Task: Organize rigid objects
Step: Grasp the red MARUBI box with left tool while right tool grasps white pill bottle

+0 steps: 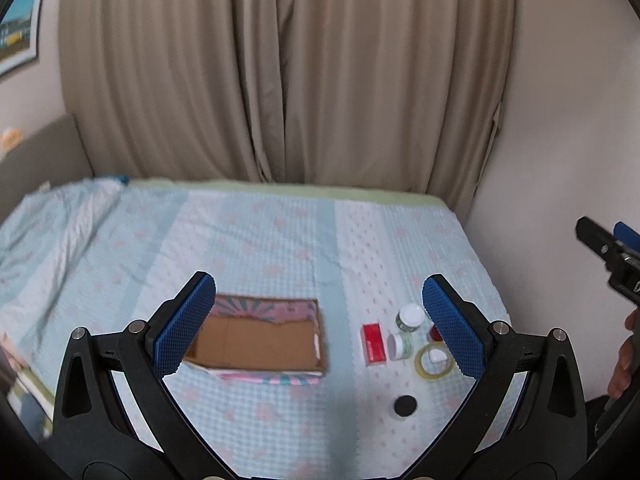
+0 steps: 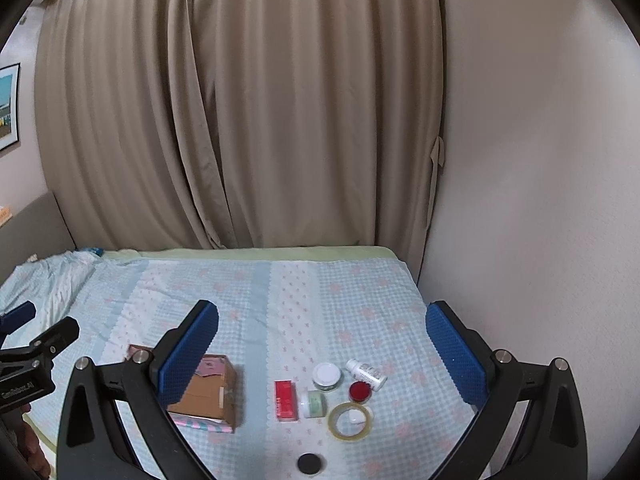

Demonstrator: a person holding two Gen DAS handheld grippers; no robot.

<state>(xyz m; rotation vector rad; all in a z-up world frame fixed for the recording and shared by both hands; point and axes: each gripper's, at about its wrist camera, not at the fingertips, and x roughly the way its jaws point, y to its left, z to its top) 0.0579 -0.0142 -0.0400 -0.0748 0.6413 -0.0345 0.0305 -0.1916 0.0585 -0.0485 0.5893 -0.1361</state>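
A shallow cardboard box [image 1: 256,340] [image 2: 208,396] with pink trim lies open on the bed. To its right sits a cluster: a red box [image 1: 374,344] [image 2: 286,400], a white-lidded jar [image 1: 410,317] [image 2: 327,376], a small green-white jar on its side [image 1: 400,346] [image 2: 314,403], a red-capped item [image 2: 359,392], a white bottle lying down [image 2: 366,373], a tape roll [image 1: 434,362] [image 2: 350,420] with a white piece inside, and a black disc [image 1: 405,405] [image 2: 309,463]. My left gripper [image 1: 318,324] hangs open above the box and cluster, holding nothing. The right gripper [image 2: 322,348] is open and empty above the cluster.
The bed [image 1: 280,240] wears a pale blue checked cover with pink flowers. Beige curtains [image 1: 280,72] hang behind it, and a wall [image 2: 540,200] runs along the right edge. Crumpled bedding [image 1: 48,224] lies far left. A framed picture [image 1: 18,28] hangs at upper left.
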